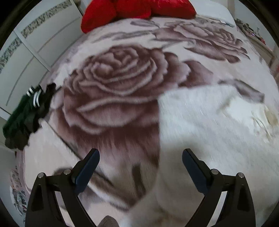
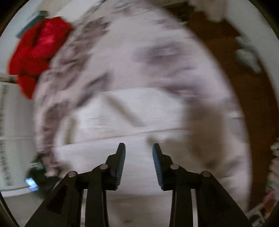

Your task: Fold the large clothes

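White knit fabric, the large garment point(image 1: 209, 125), is lying across the lower right of the left wrist view, spread on a rose-patterned blanket point(image 1: 115, 83) that is covering the bed. The left gripper point(image 1: 140, 167) is hanging above the garment's left edge with its jaws standing wide apart and nothing between them. Red cushions point(image 1: 136, 10) are sitting at the top of the frame, and a dark garment with white stripes point(image 1: 26, 115) is lying at the left edge. In the right wrist view, heavily blurred, the white garment point(image 2: 125, 118) is filling the centre of the frame over the blanket point(image 2: 157, 57). The right gripper point(image 2: 139, 165) is pointing down at it, jaws partly apart and gripping nothing. Red cushions point(image 2: 38, 50) are showing at the upper left.
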`<state>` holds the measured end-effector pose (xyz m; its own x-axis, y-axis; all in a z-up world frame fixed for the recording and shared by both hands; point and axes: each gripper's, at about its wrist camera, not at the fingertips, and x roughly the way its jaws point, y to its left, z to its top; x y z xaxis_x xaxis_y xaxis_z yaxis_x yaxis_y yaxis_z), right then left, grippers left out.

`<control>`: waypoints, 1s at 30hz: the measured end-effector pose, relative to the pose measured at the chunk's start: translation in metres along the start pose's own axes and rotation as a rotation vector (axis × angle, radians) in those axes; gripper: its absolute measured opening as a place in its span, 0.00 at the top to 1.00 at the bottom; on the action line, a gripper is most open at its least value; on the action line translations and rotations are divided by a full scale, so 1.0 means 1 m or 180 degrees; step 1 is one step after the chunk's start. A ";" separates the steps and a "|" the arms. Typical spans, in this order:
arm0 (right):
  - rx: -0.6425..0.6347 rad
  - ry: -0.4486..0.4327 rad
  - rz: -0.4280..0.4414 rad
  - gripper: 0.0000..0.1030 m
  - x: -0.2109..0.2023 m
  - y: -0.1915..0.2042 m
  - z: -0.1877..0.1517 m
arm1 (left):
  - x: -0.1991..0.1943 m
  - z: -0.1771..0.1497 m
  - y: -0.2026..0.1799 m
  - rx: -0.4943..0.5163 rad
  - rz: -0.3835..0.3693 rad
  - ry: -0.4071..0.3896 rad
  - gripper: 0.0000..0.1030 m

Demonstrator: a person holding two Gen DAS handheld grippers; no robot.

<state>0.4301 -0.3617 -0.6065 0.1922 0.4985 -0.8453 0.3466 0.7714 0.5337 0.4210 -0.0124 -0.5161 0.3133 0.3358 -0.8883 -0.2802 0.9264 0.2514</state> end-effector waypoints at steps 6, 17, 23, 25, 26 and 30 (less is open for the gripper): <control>-0.0071 0.0852 0.0788 0.63 0.168 0.107 0.048 | 0.053 0.028 -0.007 0.0062 0.0212 0.0174 0.06; -0.0597 0.1054 0.0323 0.90 0.274 0.203 0.083 | 0.059 0.028 0.007 0.0043 0.0155 0.0189 0.06; -0.0860 0.0909 -0.0107 0.57 0.219 0.169 0.082 | 0.038 0.037 -0.018 0.0397 0.0577 -0.0132 0.06; -0.0751 0.1109 -0.0130 0.57 0.232 0.151 0.074 | 0.045 0.040 -0.029 0.0523 0.0664 -0.0113 0.06; -0.0716 0.1214 -0.0112 0.57 0.242 0.146 0.070 | 0.049 0.041 -0.036 0.0574 0.0707 -0.0108 0.06; -0.0982 0.1163 -0.0153 0.90 0.261 0.150 0.050 | 0.052 0.045 -0.041 0.0651 0.0782 -0.0107 0.06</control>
<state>0.5784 -0.1353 -0.7482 -0.1717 0.5230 -0.8349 0.0478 0.8509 0.5232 0.4893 -0.0249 -0.5558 0.2894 0.5560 -0.7792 -0.1641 0.8308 0.5319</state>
